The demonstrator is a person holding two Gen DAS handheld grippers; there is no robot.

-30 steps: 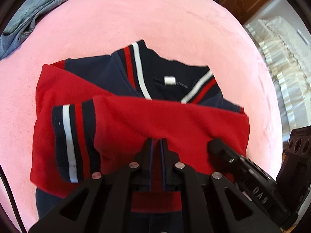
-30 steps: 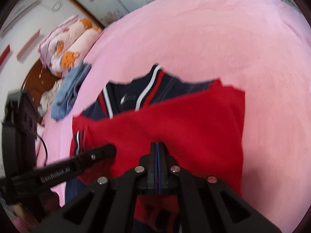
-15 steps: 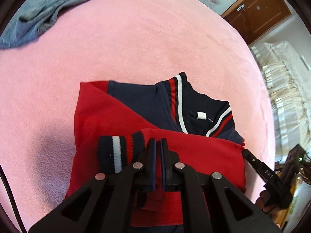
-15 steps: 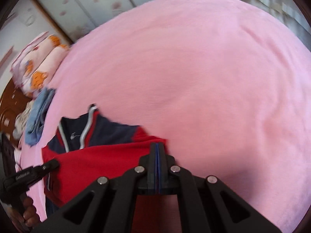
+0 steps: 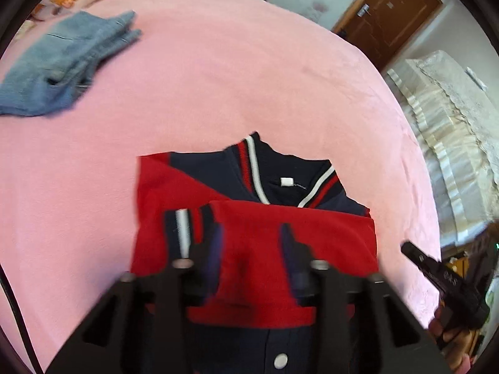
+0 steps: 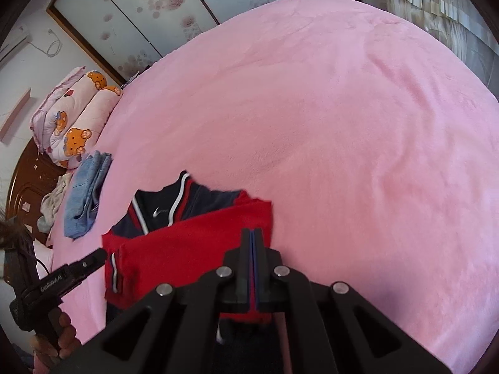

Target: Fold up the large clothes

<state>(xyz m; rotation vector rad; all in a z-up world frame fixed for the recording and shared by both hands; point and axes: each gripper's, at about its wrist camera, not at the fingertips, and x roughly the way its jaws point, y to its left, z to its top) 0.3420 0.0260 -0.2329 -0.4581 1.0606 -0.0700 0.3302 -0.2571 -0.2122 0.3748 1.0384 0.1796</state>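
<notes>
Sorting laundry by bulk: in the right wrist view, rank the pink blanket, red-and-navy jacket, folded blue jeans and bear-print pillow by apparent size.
1. Pink blanket
2. Red-and-navy jacket
3. Bear-print pillow and folded blue jeans: similar; the pillow lies farther off, so unranked.

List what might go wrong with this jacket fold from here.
The left hand-held gripper is opening above the folded red sleeve; a pad could snag the cloth and undo the fold. The right hand-held gripper looks shut over the jacket; if it still pinches fabric, lifting may drag the jacket across the pink blanket.
</notes>
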